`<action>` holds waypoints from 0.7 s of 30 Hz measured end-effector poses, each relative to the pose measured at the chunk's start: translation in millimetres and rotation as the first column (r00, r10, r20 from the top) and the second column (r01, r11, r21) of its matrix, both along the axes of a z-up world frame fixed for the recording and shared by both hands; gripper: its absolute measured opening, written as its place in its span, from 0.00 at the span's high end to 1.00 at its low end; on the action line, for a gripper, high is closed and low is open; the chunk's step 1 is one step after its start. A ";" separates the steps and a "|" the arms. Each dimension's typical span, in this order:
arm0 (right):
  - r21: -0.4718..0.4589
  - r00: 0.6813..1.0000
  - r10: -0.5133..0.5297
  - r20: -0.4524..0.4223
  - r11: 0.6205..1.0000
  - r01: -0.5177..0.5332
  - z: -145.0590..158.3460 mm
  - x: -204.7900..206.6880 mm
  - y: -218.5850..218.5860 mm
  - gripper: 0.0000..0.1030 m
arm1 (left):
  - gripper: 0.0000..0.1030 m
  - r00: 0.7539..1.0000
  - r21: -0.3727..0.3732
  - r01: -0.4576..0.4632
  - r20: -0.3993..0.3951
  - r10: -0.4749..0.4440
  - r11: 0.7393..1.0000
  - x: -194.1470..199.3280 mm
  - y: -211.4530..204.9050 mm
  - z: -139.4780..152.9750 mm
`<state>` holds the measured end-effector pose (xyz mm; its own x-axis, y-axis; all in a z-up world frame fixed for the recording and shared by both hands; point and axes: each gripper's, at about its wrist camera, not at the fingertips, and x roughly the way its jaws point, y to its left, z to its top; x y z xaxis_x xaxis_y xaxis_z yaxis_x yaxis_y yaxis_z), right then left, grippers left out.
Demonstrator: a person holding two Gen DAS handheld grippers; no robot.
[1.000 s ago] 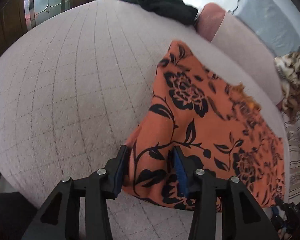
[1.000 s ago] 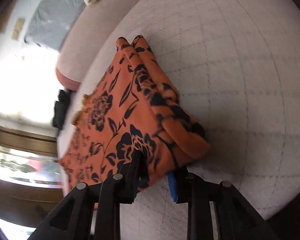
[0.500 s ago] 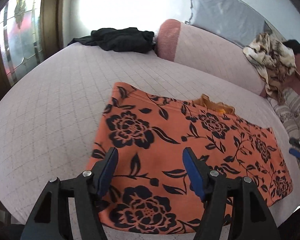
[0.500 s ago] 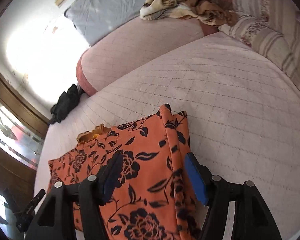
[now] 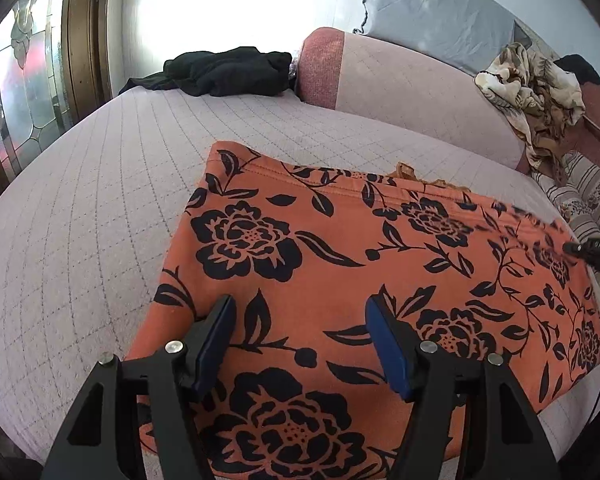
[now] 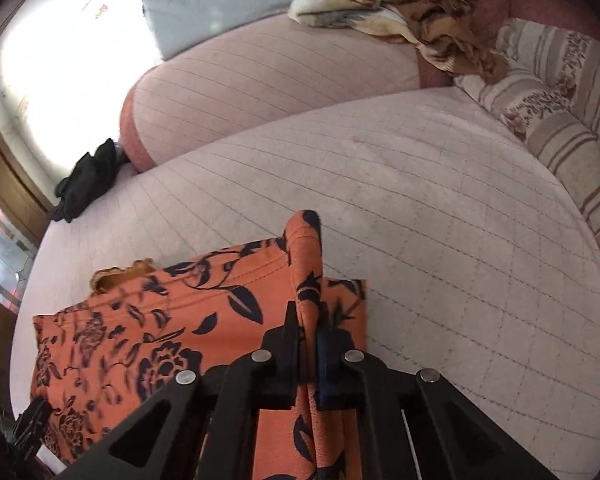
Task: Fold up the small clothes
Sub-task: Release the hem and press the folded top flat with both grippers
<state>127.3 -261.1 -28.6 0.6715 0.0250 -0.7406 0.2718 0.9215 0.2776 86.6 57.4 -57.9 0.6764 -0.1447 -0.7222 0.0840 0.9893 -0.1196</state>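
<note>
An orange garment [image 5: 340,272] of soft knit printed with black roses and leaves lies spread flat on the pink quilted bed [image 5: 100,200], its stitched hem toward the pink bolster [image 5: 412,80]. The left hand-held gripper [image 5: 300,340] hangs tilted down above the garment's near part, blue pads spread apart, touching no cloth. The right hand-held gripper [image 6: 309,344] has just been closing and pinches a raised fold at the garment's edge farthest from the crumpled black clothing [image 5: 228,70].
</note>
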 end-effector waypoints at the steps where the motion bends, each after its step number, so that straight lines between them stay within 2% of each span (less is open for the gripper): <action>1: -0.003 0.999 -0.020 -0.037 1.000 0.020 -13.9 2.4 -5.4 0.94 | 0.34 1.000 -0.004 0.003 -0.010 -0.003 1.000 2.6 0.5 -1.3; 2: 0.046 0.997 -0.012 -0.081 0.999 0.016 -31.1 5.6 -10.7 0.93 | 0.33 1.000 -0.006 0.006 -0.021 -0.006 1.000 4.7 0.5 -3.5; 3: 0.105 0.996 -0.006 -0.084 0.994 0.015 -41.8 5.4 -15.5 0.91 | 0.32 0.999 -0.002 0.006 -0.031 -0.006 1.000 6.7 -0.1 -7.0; 5: 0.115 0.998 -0.056 -0.035 0.992 0.060 -36.7 -3.6 -21.5 0.84 | 0.32 0.999 0.031 0.018 -0.036 -0.017 0.999 7.7 -3.1 -13.1; 6: 0.112 0.996 -0.080 -0.037 0.990 0.084 -33.9 -5.4 -23.4 0.78 | 0.30 0.999 0.054 0.024 -0.024 -0.023 0.998 6.6 -6.1 -13.3; 8: 0.110 0.995 -0.089 -0.051 0.989 0.094 -29.2 -6.0 -24.5 0.76 | 0.28 0.999 0.079 0.036 -0.019 -0.034 0.996 5.7 -10.2 -12.9; 12: 0.041 0.995 -0.098 0.021 0.994 0.097 5.5 -14.4 -15.5 0.76 | 0.27 0.999 0.074 0.037 -0.012 -0.036 0.997 5.6 -8.9 -13.5; 14: 0.052 0.993 -0.080 0.085 0.996 0.076 28.4 -20.4 -5.5 0.76 | 0.27 0.999 0.085 0.040 -0.006 -0.039 0.996 4.8 -10.2 -14.7; 15: 0.071 0.992 -0.050 0.112 0.997 0.042 37.3 -20.9 0.4 0.72 | 0.26 0.999 0.088 0.041 -0.004 -0.041 0.995 4.6 -10.7 -15.5; 18: 0.199 0.986 0.095 0.136 0.972 -0.122 35.7 -19.3 17.4 0.17 | 0.24 0.999 0.083 0.041 -0.004 -0.041 0.996 4.7 -10.5 -16.1; 19: 0.214 0.986 0.121 0.115 0.966 -0.144 25.2 -16.2 21.7 0.18 | 0.24 0.999 0.076 0.042 -0.008 -0.042 0.996 4.4 -10.5 -15.2; 21: 0.181 0.998 0.063 -0.015 0.982 -0.059 -8.6 -8.2 14.6 0.20 | 0.24 0.999 0.029 0.043 -0.020 -0.042 0.999 0.4 -4.3 -6.4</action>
<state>119.1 -246.5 -37.2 0.6493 0.2002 -0.7337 0.2238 0.8718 0.4359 87.0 53.1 -64.3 0.6558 -0.1517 -0.7396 0.1239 0.9879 -0.0927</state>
